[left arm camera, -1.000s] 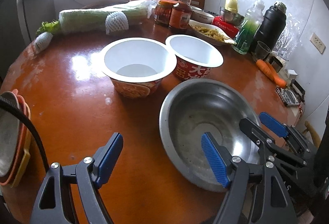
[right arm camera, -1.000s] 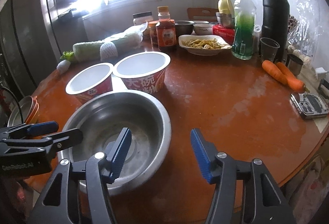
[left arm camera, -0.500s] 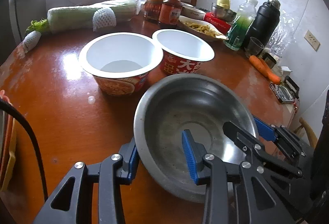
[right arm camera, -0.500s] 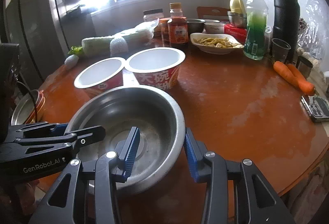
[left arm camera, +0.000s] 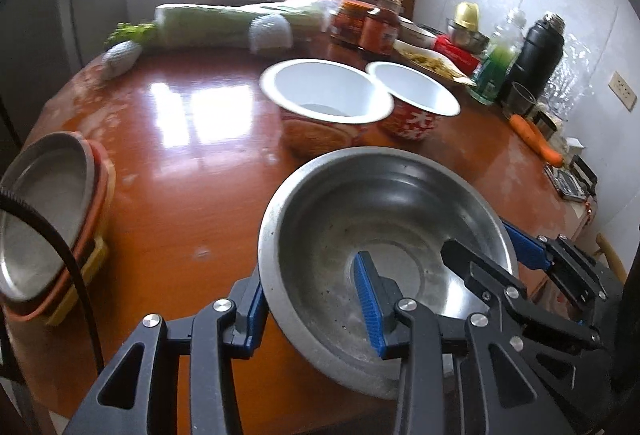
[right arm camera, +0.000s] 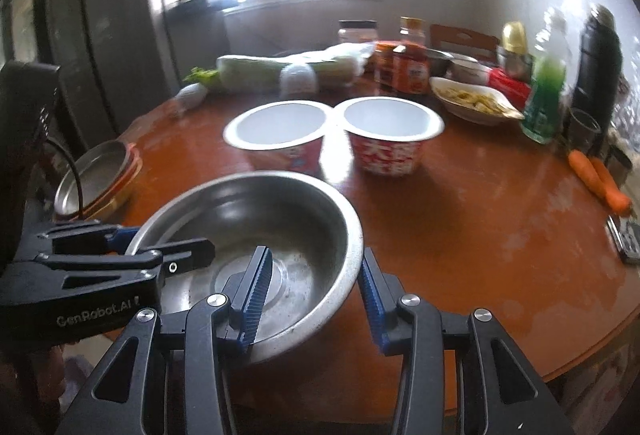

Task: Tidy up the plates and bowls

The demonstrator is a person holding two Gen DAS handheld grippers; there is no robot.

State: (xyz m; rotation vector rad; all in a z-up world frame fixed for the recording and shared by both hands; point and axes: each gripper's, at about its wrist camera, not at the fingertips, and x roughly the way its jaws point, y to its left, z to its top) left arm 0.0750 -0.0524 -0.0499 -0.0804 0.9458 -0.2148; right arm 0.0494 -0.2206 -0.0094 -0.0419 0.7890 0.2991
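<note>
Sunlight from the back window glares on the round wooden table [left arm camera: 192, 171], crowded along its far edge with cabbage, jars and bottles. At the left rim sits a stack of plates [left arm camera: 48, 211], a metal one on top of orange ones. Nearer the middle stand two empty noodle bowls [right arm camera: 280, 127], side by side and just touching. In front, the steel bowl [left arm camera: 384, 235] is pinched from both sides: the left gripper [left arm camera: 310, 303] has its jaws closed over the near-left rim, one pad outside the wall and one inside, and the right gripper [right arm camera: 316, 295] clamps the opposite rim the same way. Judging by this two-handed hold, the step in hand is carrying the steel bowl, probably toward the plates or the other bowls. Next it needs a level lift, both grips kept firm, then an even release on a clear spot.
</note>
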